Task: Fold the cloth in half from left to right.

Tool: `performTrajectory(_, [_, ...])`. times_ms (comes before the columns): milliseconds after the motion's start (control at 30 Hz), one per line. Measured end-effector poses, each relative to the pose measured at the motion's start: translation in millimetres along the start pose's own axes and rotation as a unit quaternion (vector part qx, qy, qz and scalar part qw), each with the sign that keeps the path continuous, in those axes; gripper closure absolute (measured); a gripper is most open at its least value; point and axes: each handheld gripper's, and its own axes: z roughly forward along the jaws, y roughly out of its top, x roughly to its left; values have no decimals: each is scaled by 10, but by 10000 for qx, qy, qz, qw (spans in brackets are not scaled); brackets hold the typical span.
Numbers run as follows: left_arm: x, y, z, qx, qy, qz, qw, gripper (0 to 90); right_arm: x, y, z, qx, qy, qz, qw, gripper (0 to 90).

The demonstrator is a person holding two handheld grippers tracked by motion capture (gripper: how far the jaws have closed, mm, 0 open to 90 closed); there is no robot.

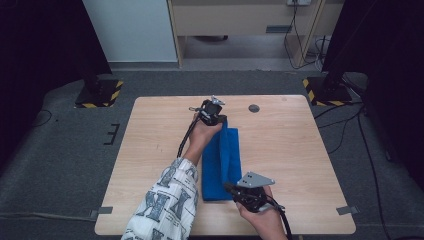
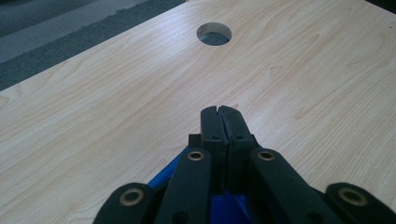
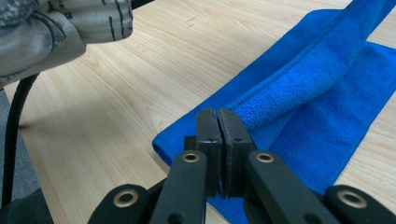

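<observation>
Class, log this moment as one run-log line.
work: folding blue towel | left gripper: shut on far edge | right gripper: shut on near edge | surface: wooden table

Left arm stretched way fwd across the middle, patterned sleeve [image 1: 167, 200] pushed up, left gripper [image 1: 212, 111] at the far end w/ jaws pressed together. Right gripper [image 1: 235, 188] sits near, close to the body, jaws closed too, pointing left.

Even, soft light; edges dim, close fingers perhaps slightly blurred
</observation>
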Motion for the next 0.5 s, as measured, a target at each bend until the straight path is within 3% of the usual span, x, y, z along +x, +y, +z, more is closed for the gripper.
performTrajectory(500, [-57, -20, 116, 73, -27, -11, 10000, 888, -38, -73, -33, 155, -28, -4, 9999, 883])
